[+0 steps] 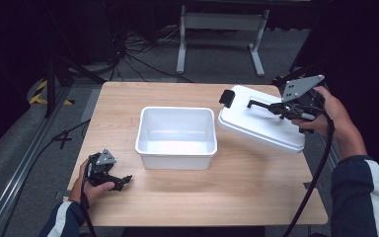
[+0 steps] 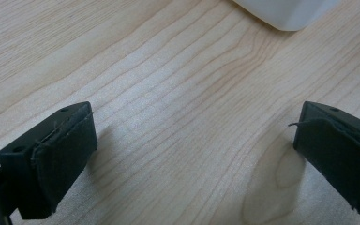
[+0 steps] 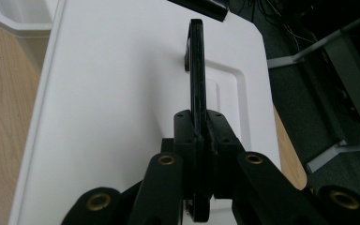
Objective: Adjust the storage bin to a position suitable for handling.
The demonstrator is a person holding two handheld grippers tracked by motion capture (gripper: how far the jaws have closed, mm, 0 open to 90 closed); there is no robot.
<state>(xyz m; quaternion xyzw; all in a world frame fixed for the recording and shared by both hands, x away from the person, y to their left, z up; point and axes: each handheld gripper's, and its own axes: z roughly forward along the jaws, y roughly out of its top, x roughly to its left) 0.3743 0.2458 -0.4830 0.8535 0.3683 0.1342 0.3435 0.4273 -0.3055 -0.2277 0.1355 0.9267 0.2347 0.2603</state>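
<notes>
So the right gripper (image 1: 278,107) is pinched tight on the thin black handle (image 3: 196,70) of the white lid (image 1: 256,123), holding the lid tilted in the air just right of the open white bin (image 1: 176,137). The lid's low edge hangs near the bin's right rim. The left gripper (image 1: 121,180) sits spread wide with nothing in it, low over the tabletop (image 1: 237,192) off the bin's front-left corner. My worry: that handle is skinny, so the lid could swivel in the grip and clip the bin rim, shoving the bin, since nothing's bracing it.
</notes>
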